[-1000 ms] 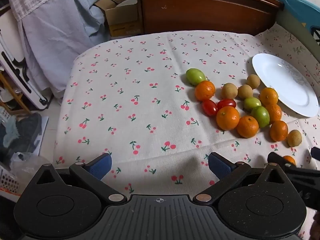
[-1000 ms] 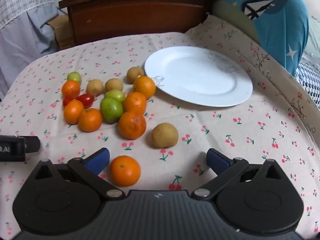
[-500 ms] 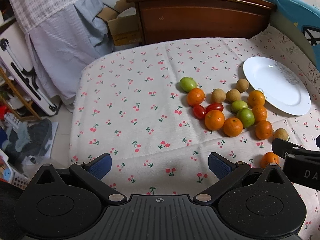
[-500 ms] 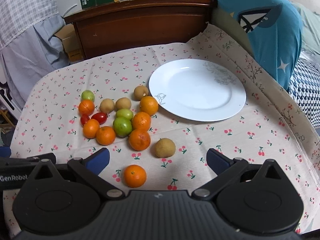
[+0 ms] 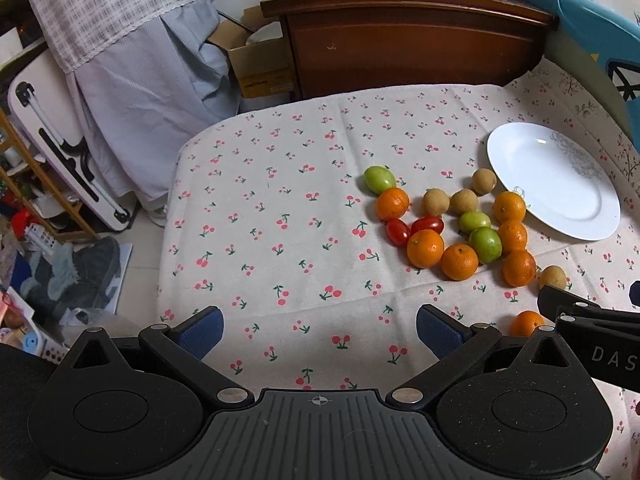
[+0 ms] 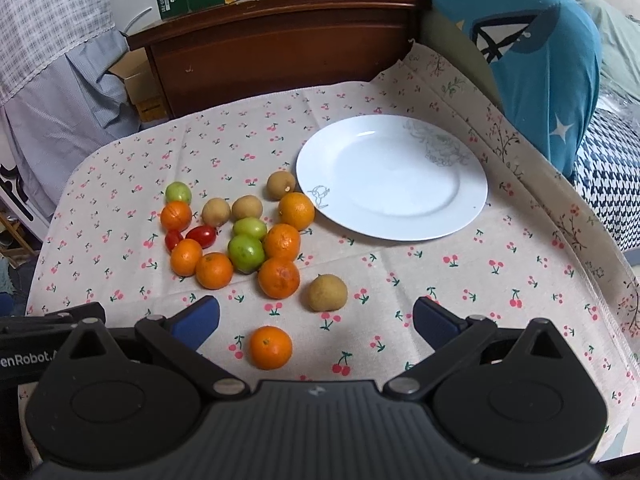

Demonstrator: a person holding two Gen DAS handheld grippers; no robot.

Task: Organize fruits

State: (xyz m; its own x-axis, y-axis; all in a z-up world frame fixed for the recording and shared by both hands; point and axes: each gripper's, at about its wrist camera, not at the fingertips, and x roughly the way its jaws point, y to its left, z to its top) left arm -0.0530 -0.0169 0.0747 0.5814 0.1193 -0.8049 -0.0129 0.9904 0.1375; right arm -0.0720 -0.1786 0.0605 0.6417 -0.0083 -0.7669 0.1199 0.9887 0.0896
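blue pads tip the right gripper (image 6: 316, 316), its jaws spread wide with nothing between them, hanging over a lone orange (image 6: 271, 347) on the cherry-print cloth (image 6: 460, 280). the left gripper (image 5: 319, 326) is likewise wide apart and empty above bare cloth. beyond the lone orange lies a brown fruit (image 6: 327, 292), then a cluster of oranges, green fruits and two red tomatoes (image 6: 200, 236), just beside the white plate (image 6: 460, 216), which holds no fruit

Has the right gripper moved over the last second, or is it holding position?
Yes. The right gripper has pulled up and back from the table: the white plate now sits lower and smaller in its view, with more of the wooden cabinet showing.
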